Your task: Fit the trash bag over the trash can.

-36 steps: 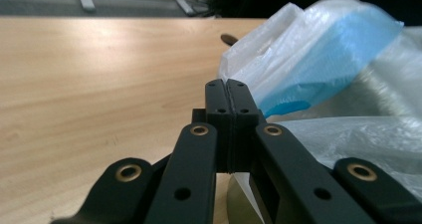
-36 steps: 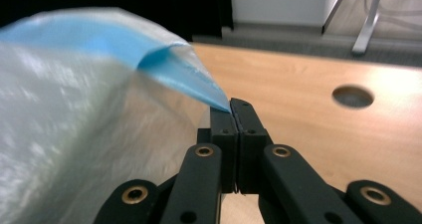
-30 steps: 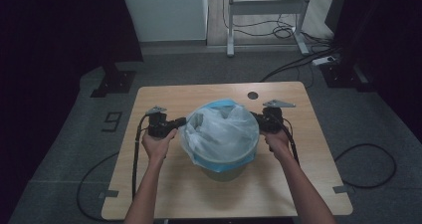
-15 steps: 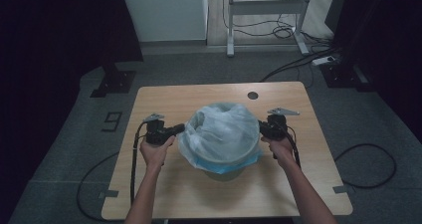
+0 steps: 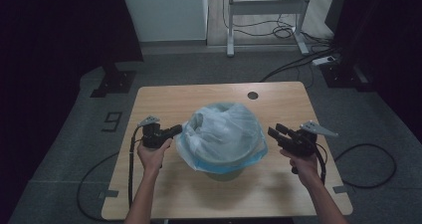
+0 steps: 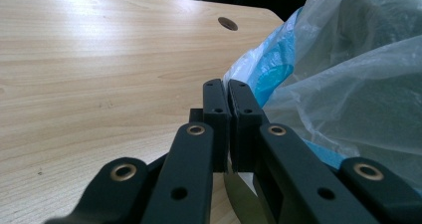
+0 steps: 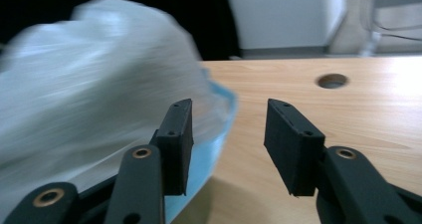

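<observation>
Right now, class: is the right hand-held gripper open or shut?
Open. The right hand-held gripper shows a wide gap between its jaws, with bare table visible through it, beside the plastic bag.

Black claw [image 6: 229, 104], brass rivets, trailing cables

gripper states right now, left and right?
Left gripper: shut, at the edge of the plastic bag; whether it pinches film cannot be told.
Right gripper: open, holding nothing, beside the bag.

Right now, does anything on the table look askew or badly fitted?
Yes. The translucent plastic bag balloons loosely above the blue round bin instead of lining it, its edge hanging unevenly over the rim.
</observation>
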A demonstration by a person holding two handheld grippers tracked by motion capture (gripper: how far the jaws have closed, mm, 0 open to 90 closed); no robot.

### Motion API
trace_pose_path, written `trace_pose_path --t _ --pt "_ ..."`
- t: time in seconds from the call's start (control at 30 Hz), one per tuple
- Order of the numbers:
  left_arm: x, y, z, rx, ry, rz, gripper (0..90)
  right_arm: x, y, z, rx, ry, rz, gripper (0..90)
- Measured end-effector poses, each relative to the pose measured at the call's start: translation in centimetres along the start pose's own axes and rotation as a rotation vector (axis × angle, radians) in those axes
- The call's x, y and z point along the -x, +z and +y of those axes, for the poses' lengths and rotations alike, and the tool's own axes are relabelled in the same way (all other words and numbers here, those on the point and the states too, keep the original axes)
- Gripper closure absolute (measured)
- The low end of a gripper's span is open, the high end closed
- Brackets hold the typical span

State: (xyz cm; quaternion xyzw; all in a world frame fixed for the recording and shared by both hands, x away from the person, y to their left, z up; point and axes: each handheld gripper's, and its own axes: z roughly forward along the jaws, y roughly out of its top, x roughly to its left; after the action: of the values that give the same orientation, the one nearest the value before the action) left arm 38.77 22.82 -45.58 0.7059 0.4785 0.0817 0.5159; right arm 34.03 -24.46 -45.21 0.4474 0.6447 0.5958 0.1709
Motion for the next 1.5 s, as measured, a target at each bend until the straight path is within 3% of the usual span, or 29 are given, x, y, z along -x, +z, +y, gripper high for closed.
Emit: trace_pose_path --t 0.2,0.43,0.57,0.7,0.9,1.13,1.3,1.5 --pt "0.1 0.1 0.0 0.006 0.006 0.0 86.8 -1.9 -1.6 -1.0 -0.007 -0.092 0.204 39.4" --pt "0.2 0.3 0.0 0.004 0.012 -0.004 86.7 -2.5 -0.4 -1.8 -0.049 -0.133 0.296 33.6" --pt "0.2 0.4 -0.1 0.004 0.013 -0.009 86.7 -2.9 -0.1 -2.0 -0.045 -0.159 0.308 46.4" --pt "0.3 0.5 -0.1 0.004 0.016 -0.016 86.7 -3.3 0.0 -2.2 -0.043 -0.205 0.344 65.8" --pt "0.6 0.6 -0.1 0.007 0.024 -0.023 86.8 -4.0 0.0 -2.4 -0.04 -0.239 0.362 88.3" --pt "0.6 0.1 -0.3 -0.008 0.043 -0.009 87.1 -3.8 0.3 -3.9 -0.102 -0.274 0.334 89.0" --pt "0.8 -0.2 -0.4 -0.026 0.05 0.001 87.1 -3.7 1.1 -5.8 -0.205 -0.326 0.279 89.0" --pt "0.9 -0.4 -0.5 -0.053 0.06 0.018 87.2 -3.4 1.9 -6.7 -0.263 -0.342 0.219 89.0"
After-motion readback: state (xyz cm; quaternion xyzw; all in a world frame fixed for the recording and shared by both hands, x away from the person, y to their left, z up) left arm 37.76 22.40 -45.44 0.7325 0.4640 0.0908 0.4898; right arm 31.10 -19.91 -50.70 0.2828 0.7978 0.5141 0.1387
